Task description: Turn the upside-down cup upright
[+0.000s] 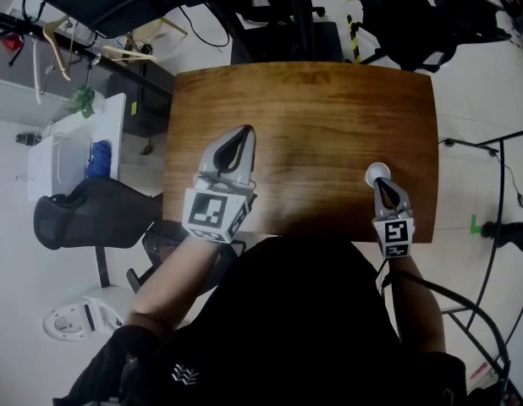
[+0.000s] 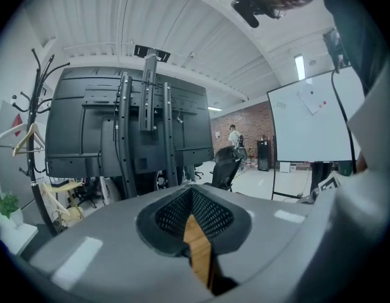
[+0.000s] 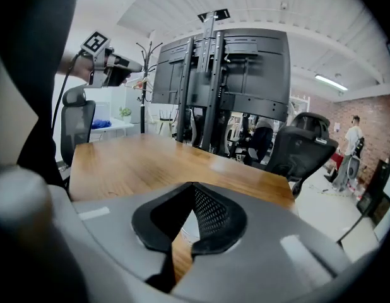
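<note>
A small white cup (image 1: 377,172) stands on the wooden table (image 1: 312,117) near its front right edge; I cannot tell which way up it is. My right gripper (image 1: 381,182) reaches it from the near side, its tips overlapping the cup's near rim. In the right gripper view the jaws (image 3: 195,187) meet at the tips, and a sliver of the white cup (image 3: 184,225) shows through the hollow between the pads. I cannot tell whether the cup is pinched. My left gripper (image 1: 244,130) hovers over the table's left half, jaws together and empty (image 2: 192,189).
A black office chair (image 1: 84,210) and a white side table (image 1: 75,142) stand left of the table. Dark chairs and a black screen stand (image 1: 312,24) crowd the far edge. A metal frame and cables (image 1: 490,218) lie on the floor at the right.
</note>
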Tool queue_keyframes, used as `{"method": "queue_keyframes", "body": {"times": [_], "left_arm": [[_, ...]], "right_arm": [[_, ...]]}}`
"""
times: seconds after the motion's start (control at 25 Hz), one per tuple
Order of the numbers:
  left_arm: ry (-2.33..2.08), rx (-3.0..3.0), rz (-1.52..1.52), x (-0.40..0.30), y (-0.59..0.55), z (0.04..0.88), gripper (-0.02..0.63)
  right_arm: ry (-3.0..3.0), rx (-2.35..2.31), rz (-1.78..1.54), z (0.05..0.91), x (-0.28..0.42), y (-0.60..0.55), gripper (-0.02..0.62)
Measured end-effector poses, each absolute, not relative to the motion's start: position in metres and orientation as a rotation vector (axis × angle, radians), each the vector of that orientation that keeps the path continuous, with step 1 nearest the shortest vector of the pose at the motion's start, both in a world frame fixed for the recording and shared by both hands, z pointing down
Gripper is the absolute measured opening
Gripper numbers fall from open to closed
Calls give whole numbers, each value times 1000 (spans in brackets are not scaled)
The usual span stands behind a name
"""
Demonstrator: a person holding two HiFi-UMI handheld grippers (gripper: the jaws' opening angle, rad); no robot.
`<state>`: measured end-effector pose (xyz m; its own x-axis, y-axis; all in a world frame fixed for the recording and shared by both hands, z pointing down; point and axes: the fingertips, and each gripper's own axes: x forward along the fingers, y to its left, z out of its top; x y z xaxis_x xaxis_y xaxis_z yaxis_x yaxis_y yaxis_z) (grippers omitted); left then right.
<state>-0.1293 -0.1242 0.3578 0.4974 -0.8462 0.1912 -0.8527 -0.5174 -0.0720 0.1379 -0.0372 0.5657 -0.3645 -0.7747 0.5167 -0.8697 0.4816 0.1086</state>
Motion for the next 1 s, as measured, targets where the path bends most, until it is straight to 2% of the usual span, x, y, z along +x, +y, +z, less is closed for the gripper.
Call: {"method": "queue_keyframes", "body": {"times": [0.24,1.0], "left_arm": [[-1429,2734,348,-108,-121,366,0],[-1402,2776,242,-76,-135,356,0]], "right_arm": [[-2189,1474,338,567,158,-44,1],[-2179,1458,324,558,164,-42,0]]}}
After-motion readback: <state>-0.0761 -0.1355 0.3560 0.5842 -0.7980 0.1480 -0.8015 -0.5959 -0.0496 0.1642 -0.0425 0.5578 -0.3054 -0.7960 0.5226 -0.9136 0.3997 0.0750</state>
